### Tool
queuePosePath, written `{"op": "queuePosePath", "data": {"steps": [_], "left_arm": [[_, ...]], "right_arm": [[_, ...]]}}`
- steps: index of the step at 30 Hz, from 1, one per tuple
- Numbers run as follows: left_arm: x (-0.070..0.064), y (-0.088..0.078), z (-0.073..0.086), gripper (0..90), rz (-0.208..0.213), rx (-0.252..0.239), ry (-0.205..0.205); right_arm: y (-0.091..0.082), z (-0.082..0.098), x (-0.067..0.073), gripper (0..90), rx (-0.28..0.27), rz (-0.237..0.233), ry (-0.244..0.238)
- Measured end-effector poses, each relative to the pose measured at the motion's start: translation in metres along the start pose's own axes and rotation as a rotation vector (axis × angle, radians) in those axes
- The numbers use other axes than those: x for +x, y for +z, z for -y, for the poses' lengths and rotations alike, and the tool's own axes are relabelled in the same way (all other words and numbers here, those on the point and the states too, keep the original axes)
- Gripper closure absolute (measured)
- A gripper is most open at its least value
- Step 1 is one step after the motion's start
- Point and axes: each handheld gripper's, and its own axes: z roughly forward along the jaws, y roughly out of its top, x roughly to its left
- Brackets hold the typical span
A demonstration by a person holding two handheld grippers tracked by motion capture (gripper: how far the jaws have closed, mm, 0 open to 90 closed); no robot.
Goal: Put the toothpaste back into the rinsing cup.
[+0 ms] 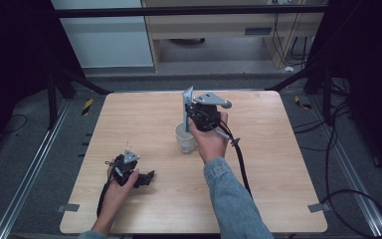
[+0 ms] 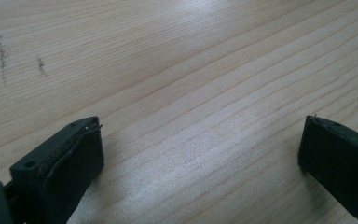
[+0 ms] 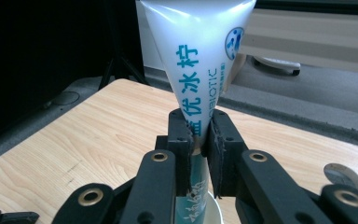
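Toothpaste tube (image 3: 200,60), white with blue lettering, stands upright with its flat crimped end uppermost, clamped at mid-body between the narrow-set jaws of the right hand-held gripper (image 3: 200,140); the pads press on both sides of it. In the high view the tube (image 1: 186,107) rises above a white cup (image 1: 185,139) that stands near the middle of the surface (image 1: 278,199), slightly toward the far edge, and the right hand-held gripper (image 1: 195,113) hangs over the cup's mouth. The right gripper view shows the tube's lower end at or inside the cup's rim (image 3: 212,210); whether it touches the cup's floor cannot be told. Judged from this, the pick-up is done and the tube is placed over, probably partly within, the cup; the release and the withdrawal of the right hand-held gripper are left. The left hand-held gripper (image 1: 146,178) rests near the near-left corner of the surface, jaws set wide apart with bare wood between them (image 2: 200,154), and takes no part in the step.
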Motion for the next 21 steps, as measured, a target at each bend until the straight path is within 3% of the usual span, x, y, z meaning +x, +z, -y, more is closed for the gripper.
{"op": "queuePosePath", "data": {"steps": [9, 21], "left_arm": [[0.000, 0.000, 0.000, 0.0, 0.000, 0.003, 0.003], [0.000, 0.000, 0.000, 0.0, 0.000, 0.002, 0.002]], "right_arm": [[0.018, 0.021, 0.002, 80.3, 0.044, 0.001, 0.011], [0.028, 0.036, -0.005, 80.3, 0.081, 0.011, 0.026]]}}
